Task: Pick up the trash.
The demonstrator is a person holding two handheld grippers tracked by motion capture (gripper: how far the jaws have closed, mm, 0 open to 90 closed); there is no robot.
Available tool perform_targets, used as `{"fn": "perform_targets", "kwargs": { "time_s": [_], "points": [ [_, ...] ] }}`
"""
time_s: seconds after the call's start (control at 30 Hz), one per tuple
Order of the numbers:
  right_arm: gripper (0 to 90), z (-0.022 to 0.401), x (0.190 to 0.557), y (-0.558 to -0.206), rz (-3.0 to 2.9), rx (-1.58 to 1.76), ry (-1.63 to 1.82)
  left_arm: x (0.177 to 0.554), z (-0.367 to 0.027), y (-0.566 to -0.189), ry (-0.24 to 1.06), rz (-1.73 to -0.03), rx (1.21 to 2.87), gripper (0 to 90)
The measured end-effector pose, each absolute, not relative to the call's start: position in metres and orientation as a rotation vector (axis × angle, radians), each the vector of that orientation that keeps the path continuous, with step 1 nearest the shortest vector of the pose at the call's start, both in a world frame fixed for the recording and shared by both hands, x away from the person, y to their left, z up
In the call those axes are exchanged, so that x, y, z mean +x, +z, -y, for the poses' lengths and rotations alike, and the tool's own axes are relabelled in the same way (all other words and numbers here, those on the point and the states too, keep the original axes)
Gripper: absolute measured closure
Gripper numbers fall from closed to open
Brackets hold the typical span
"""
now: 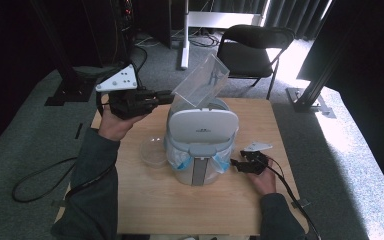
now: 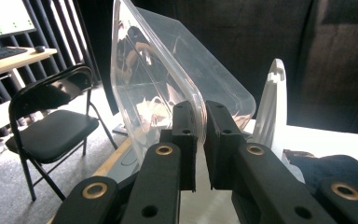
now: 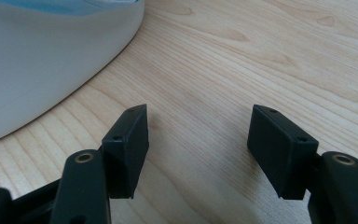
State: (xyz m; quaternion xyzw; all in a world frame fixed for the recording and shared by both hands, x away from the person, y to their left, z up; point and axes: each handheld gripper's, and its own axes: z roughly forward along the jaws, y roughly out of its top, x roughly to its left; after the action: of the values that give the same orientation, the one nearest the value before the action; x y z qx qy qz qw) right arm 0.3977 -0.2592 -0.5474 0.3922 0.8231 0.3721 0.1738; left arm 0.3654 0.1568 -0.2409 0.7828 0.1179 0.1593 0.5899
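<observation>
Clear container (image 1: pixel 200 81): sat upper centre of the high view, tipped over the open bin (image 1: pixel 200 150), mouth slanting down toward it.
Left gripper (image 1: pixel 166 98): you had its jaws clamped on the container's rim; in the left gripper view the clear wall (image 2: pixel 168 70) rose straight ahead of the pads.
Long axis: ran from lower left to upper right in the high view, away from your left gripper.
Bin lid (image 1: pixel 203 126): stood raised, centre frame.
Right gripper (image 1: pixel 240 164): jaws apart on nothing, low over the table (image 3: pixel 261 56), right of the bin base (image 3: pixel 51 70).
Nearer hand: your left, already holding; the right was well apart from the container.
Small cup (image 1: pixel 153 153): left of the bin.
Likely next: more tilt, my guess.
</observation>
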Motion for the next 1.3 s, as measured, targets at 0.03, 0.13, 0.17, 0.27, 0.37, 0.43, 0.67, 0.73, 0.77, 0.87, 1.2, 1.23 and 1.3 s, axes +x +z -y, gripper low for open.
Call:
{"fn": "perform_targets", "kwargs": {
  "time_s": [0.03, 0.13, 0.17, 0.27, 0.37, 0.43, 0.67, 0.73, 0.77, 0.87, 1.2, 1.23, 1.3],
  "points": [
    [37.3, 0.259, 0.398, -0.547, -2.334, 1.112, 1.055, 0.365, -0.156, -0.241, 0.371, -0.273, 1.823, 83.8],
    [37.3, 0.259, 0.398, -0.547, -2.334, 1.112, 1.055, 0.365, -0.154, -0.241, 0.367, -0.266, 1.824, 83.8],
    [37.3, 0.259, 0.398, -0.547, -2.334, 1.112, 1.055, 0.365, -0.153, -0.241, 0.365, -0.263, 1.825, 83.8],
    [37.3, 0.259, 0.398, -0.547, -2.334, 1.112, 1.055, 0.365, -0.15, -0.241, 0.36, -0.258, 1.827, 83.7],
    [37.3, 0.259, 0.398, -0.547, -2.334, 1.112, 1.055, 0.365, -0.148, -0.242, 0.357, -0.254, 1.828, 83.7],
    [37.3, 0.259, 0.398, -0.547, -2.334, 1.112, 1.055, 0.365, -0.147, -0.242, 0.354, -0.253, 1.828, 83.7],
    [37.3, 0.259, 0.398, -0.547, -2.334, 1.112, 1.055, 0.367, -0.144, -0.245, 0.342, -0.252, 1.835, 83.7],
    [37.3, 0.259, 0.398, -0.547, -2.334, 1.112, 1.055, 0.368, -0.143, -0.246, 0.337, -0.251, 1.838, 83.7],
    [37.3, 0.259, 0.398, -0.547, -2.334, 1.112, 1.055, 0.368, -0.142, -0.246, 0.336, -0.249, 1.84, 83.7],
    [37.2, 0.259, 0.398, -0.547, -2.334, 1.111, 1.055, 0.369, -0.142, -0.248, 0.332, -0.255, 1.841, 83.6],
    [37.2, 0.259, 0.398, -0.547, -2.334, 1.111, 1.055, 0.372, -0.14, -0.252, 0.32, -0.26, 1.852, 83.5],
    [37.2, 0.259, 0.398, -0.547, -2.334, 1.111, 1.055, 0.372, -0.14, -0.252, 0.32, -0.26, 1.852, 83.5],
    [37.2, 0.259, 0.398, -0.547, -2.334, 1.111, 1.055, 0.372, -0.14, -0.252, 0.316, -0.26, 1.854, 83.5]
  ]
}}
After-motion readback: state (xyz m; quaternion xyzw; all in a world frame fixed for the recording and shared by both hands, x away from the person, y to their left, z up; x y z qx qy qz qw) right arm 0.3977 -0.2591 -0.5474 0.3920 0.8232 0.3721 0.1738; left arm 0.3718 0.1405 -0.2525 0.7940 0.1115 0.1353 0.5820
